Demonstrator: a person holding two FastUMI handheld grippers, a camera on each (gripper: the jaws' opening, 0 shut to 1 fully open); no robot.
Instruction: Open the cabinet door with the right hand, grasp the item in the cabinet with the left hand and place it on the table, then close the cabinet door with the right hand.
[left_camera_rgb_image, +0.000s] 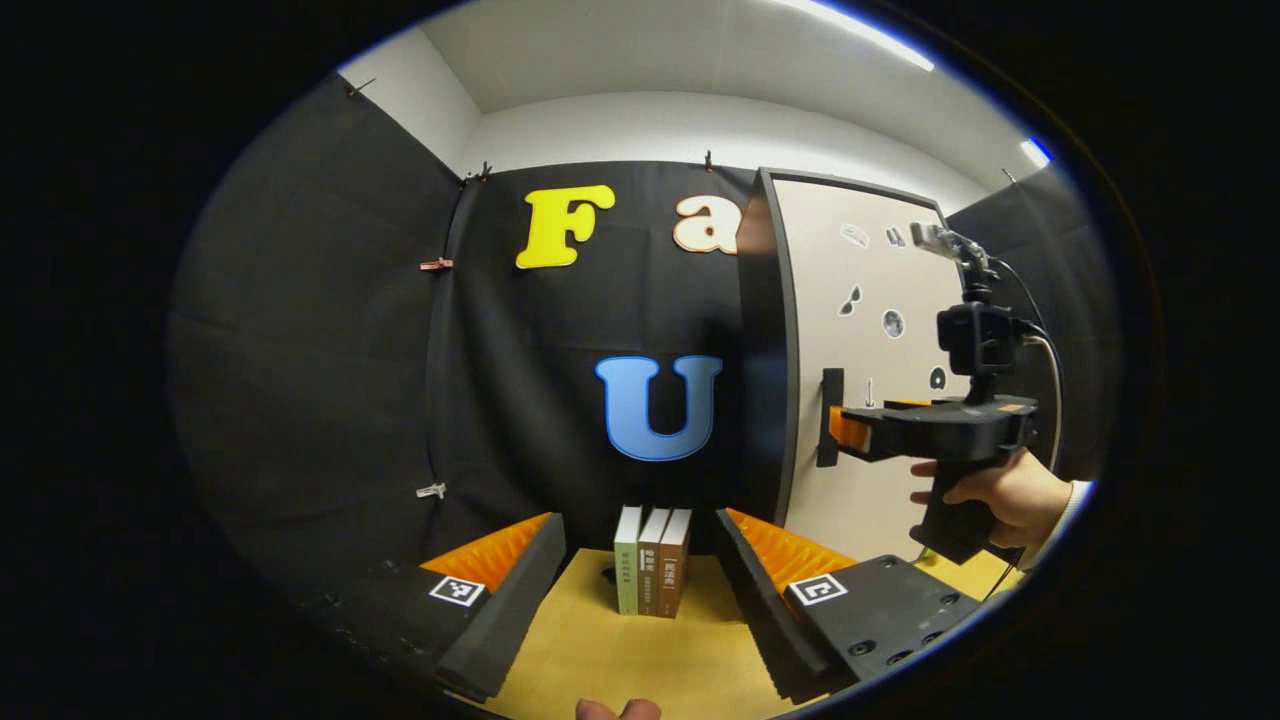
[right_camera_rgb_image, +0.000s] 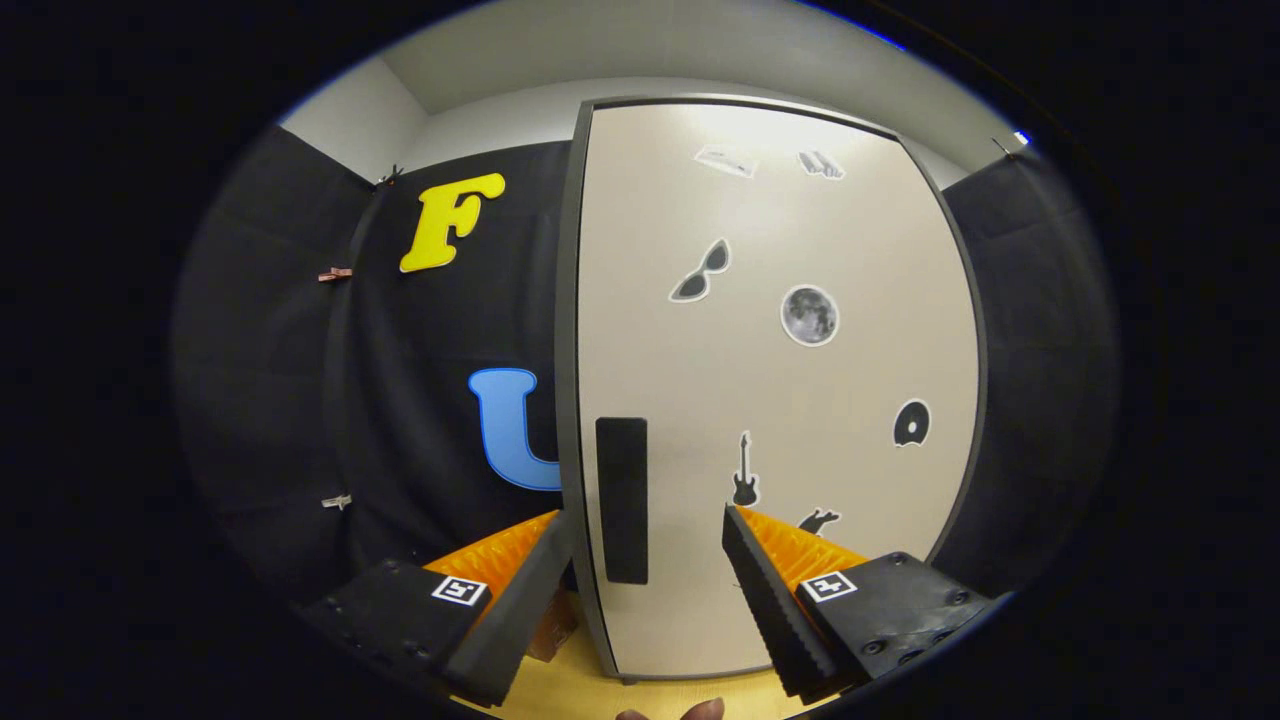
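Left gripper view: left gripper (left_camera_rgb_image: 640, 560) spread wide above the wooden table (left_camera_rgb_image: 620, 660), facing three upright books (left_camera_rgb_image: 652, 574). Cabinet door (left_camera_rgb_image: 880, 330) closed.

Right gripper view: right gripper (right_camera_rgb_image: 645, 570) spread wide, fingers straddling the door's black handle (right_camera_rgb_image: 622, 498), not gripping.

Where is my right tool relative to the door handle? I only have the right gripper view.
Observer: In the left gripper view, the right tool is level with the handle, its tip right up against it. I can't tell if they touch.
Operator: And the left tool, is it carrying anything?
Observer: No. The left tool is open and empty.
Operator: What's in front of it?
Observer: Three books standing upright on the table, left of the cabinet.
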